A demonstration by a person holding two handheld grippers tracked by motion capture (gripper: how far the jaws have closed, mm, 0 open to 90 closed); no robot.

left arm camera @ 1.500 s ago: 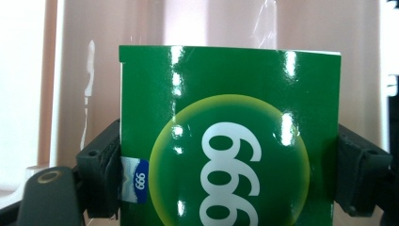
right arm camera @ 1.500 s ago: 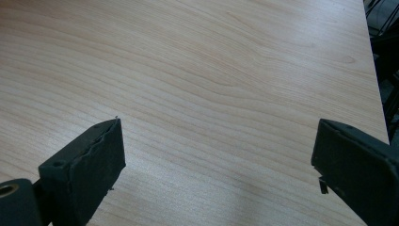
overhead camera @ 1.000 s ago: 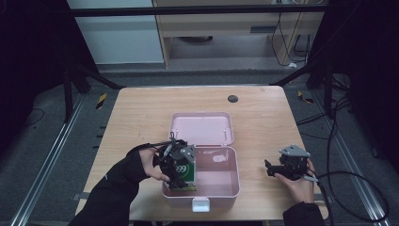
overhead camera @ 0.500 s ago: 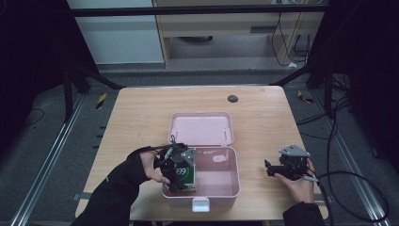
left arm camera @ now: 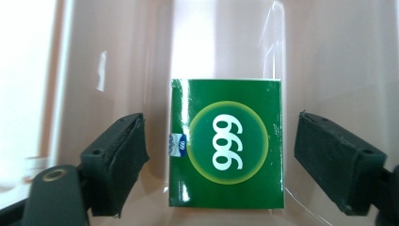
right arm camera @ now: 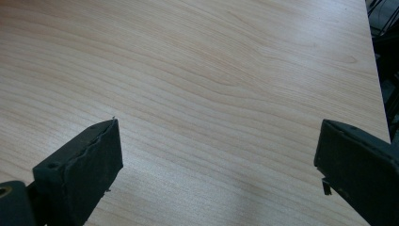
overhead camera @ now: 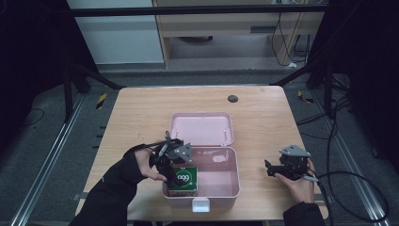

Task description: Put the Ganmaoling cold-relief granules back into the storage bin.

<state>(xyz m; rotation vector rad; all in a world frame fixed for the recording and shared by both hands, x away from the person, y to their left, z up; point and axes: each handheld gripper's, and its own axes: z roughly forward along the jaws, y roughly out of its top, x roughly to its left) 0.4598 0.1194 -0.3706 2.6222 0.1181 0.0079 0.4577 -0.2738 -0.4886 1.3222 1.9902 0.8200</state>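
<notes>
A green box marked "999" (overhead camera: 182, 179) lies flat on the floor of the open pink case (overhead camera: 221, 188), in its front left corner. In the left gripper view the green box (left arm camera: 227, 143) sits between the two black jaws with a gap on each side. My left gripper (overhead camera: 173, 165) is open just above that box, at the case's left wall; its midpoint lies over the box (left arm camera: 221, 160). My right gripper (overhead camera: 271, 168) rests open on the bare wooden table (right arm camera: 211, 70) to the right of the case, nothing between its jaws (right arm camera: 219, 172).
The case's lid (overhead camera: 201, 128) lies folded back flat behind it, and a white latch (overhead camera: 200, 205) sticks out at the front. A small dark round disc (overhead camera: 232, 98) sits near the table's far edge. Cables (overhead camera: 357, 188) trail off the right side.
The left gripper lowered the green box into the case's front left corner and opened its jaws off it. The right gripper has stayed still.
</notes>
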